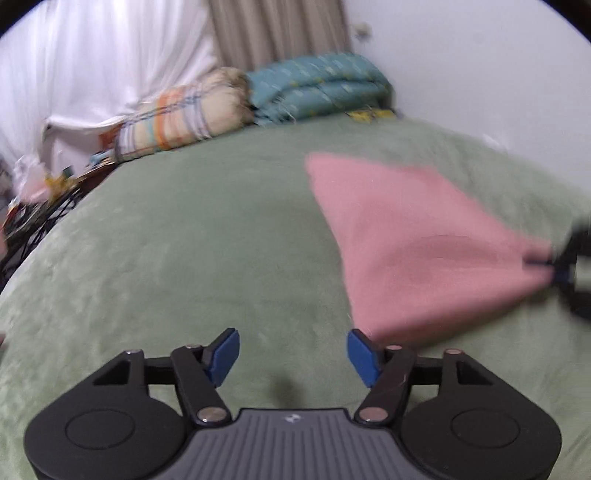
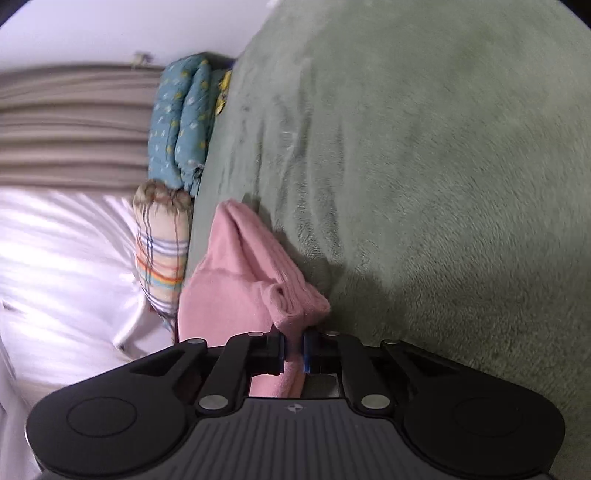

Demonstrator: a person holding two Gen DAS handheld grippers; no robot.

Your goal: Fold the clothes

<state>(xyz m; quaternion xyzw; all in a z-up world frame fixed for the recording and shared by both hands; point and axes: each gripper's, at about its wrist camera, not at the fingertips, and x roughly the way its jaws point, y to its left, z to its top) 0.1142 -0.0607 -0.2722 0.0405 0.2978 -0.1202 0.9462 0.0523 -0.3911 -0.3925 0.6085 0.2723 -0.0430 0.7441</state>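
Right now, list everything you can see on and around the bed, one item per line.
pink garment: one, pink, lifted over the bed's right part, one end pinched.
green blanket: one, sage green, covering the bed.
teal quilt: one, teal with pale and yellow specks, folded at the bed's far end.
plaid pillow: one, cream with orange and blue stripes, beside the quilt.
beige curtain: one, beige, behind the quilt.
white drape: one, white, behind the pillow.
clutter: mixed colours, off the bed's left edge, too blurred to name.
left gripper: blue fingers open, empty.
right gripper: closed on the garment.
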